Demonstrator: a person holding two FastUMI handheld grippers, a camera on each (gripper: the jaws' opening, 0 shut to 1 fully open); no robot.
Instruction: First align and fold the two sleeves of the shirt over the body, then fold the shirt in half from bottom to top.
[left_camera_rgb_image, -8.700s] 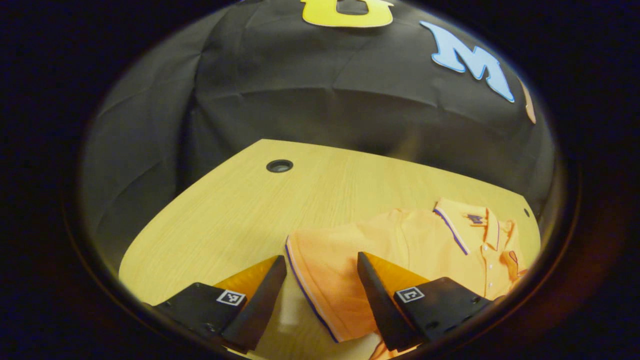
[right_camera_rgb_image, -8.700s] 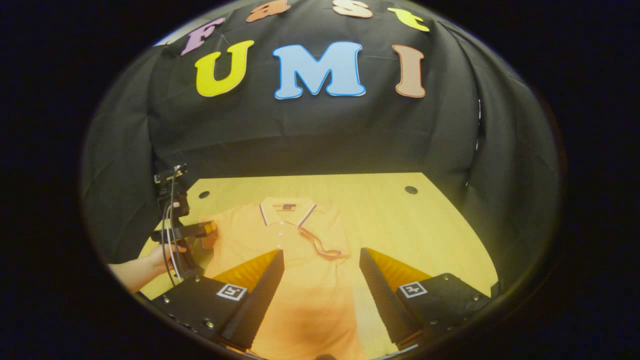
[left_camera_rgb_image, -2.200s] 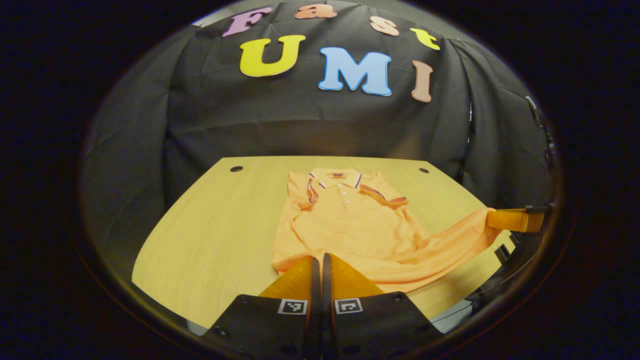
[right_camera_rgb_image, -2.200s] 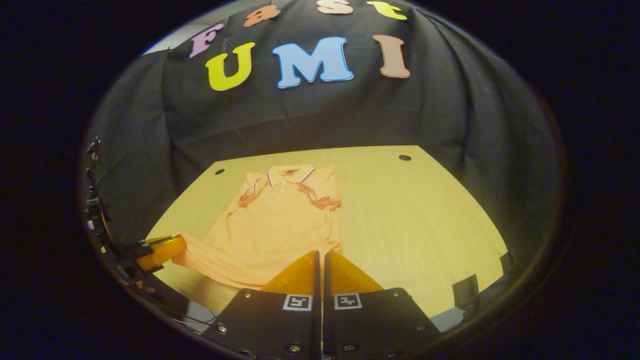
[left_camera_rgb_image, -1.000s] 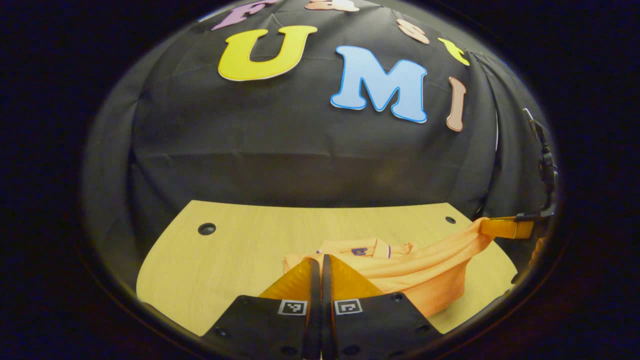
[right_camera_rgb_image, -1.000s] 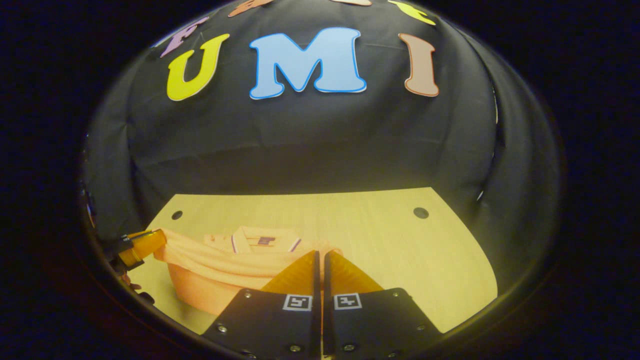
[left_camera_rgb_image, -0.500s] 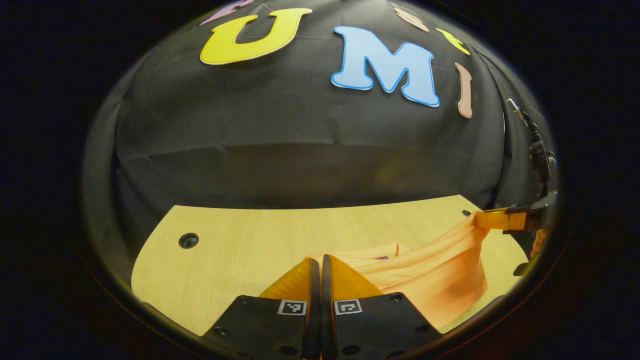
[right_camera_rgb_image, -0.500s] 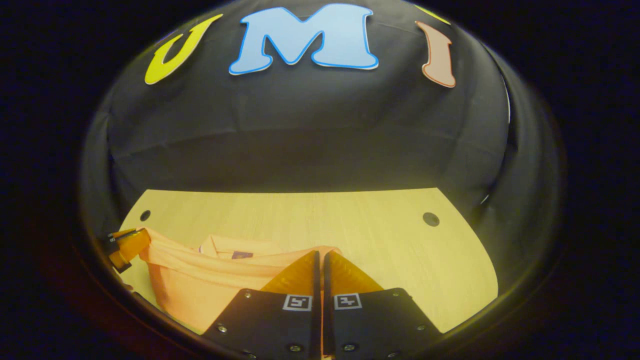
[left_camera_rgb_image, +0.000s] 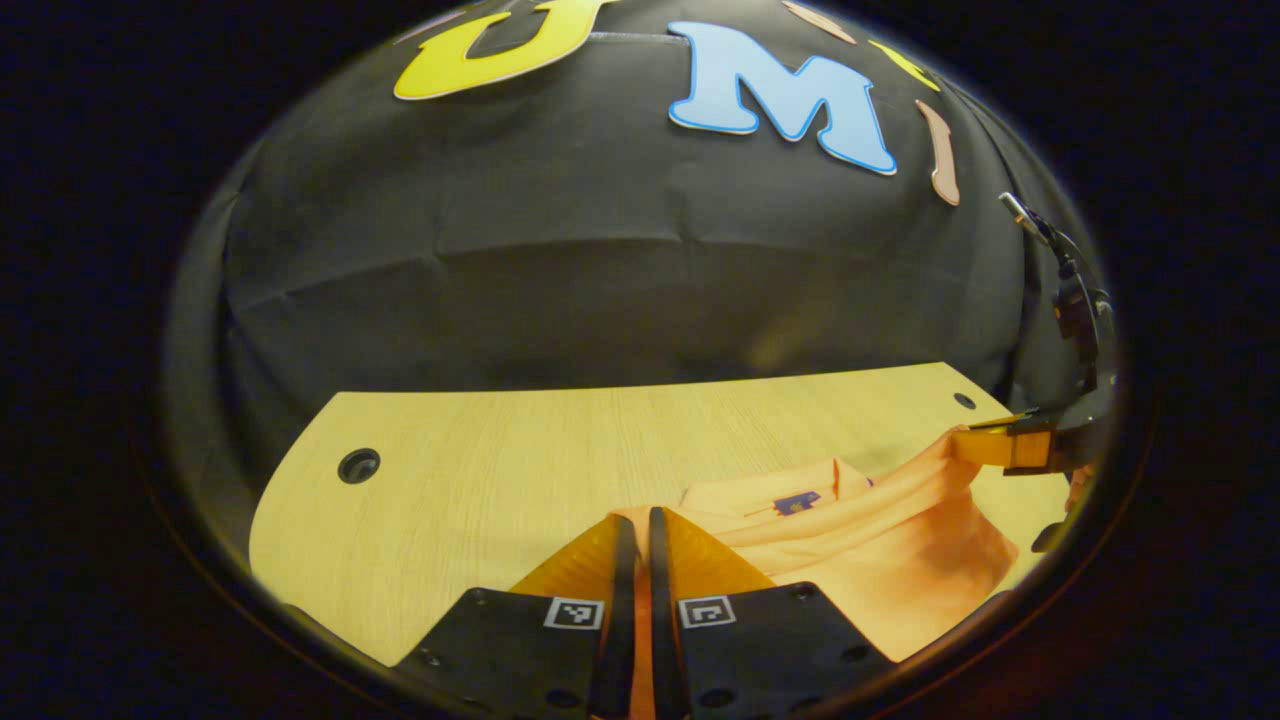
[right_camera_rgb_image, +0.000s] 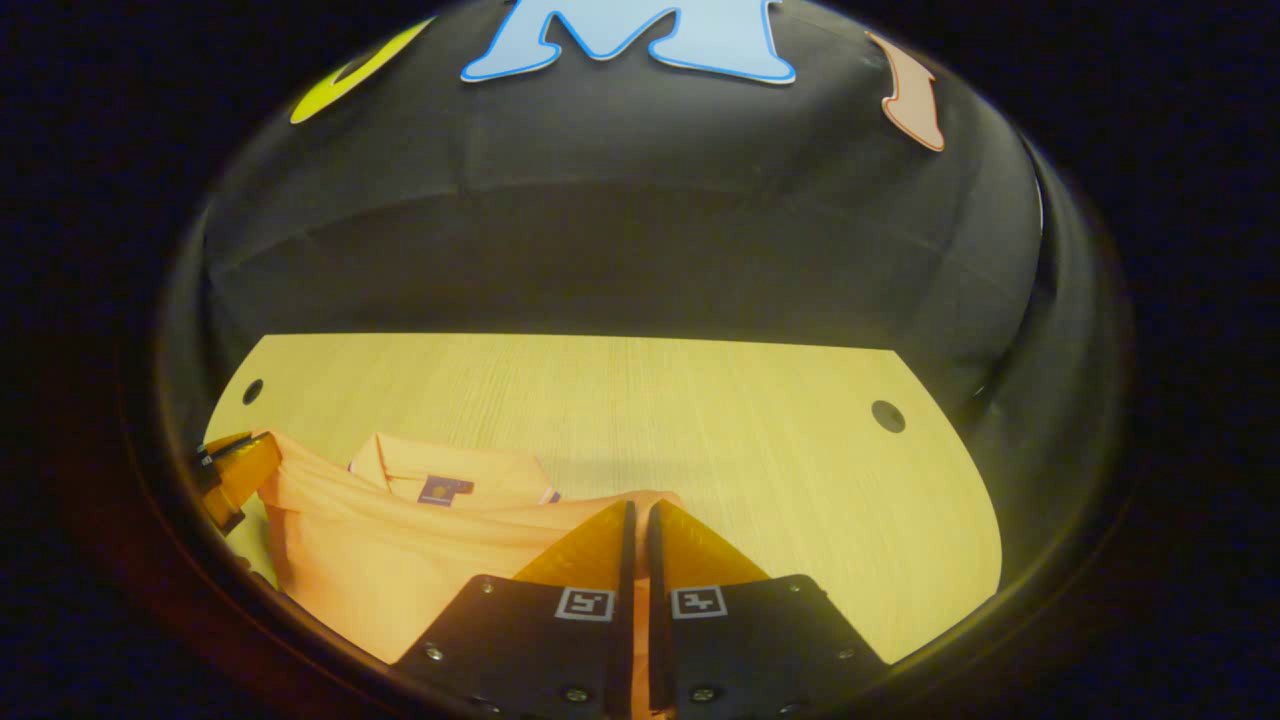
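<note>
The shirt (left_camera_rgb_image: 880, 540), soft orange knit, is hanging by its hem between left gripper (left_camera_rgb_image: 634, 520) and right gripper (right_camera_rgb_image: 634, 512), both clamping it above the wood-grain table (right_camera_rgb_image: 700, 420).

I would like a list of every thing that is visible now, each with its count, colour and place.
Shirt: one, orange, on the table, its bottom edge lifted toward the collar and held at both corners.
Collar: one, orange with a small dark tag, at the shirt's far end.
Table: one, light wood, under the shirt.
Holes: at least two, dark, near the table's far corners.
Booth wall: one, black cloth, behind the table.
Left tongs: one pair, shut on the shirt's hem corner.
Right tongs: one pair, shut on the other hem corner.
</note>
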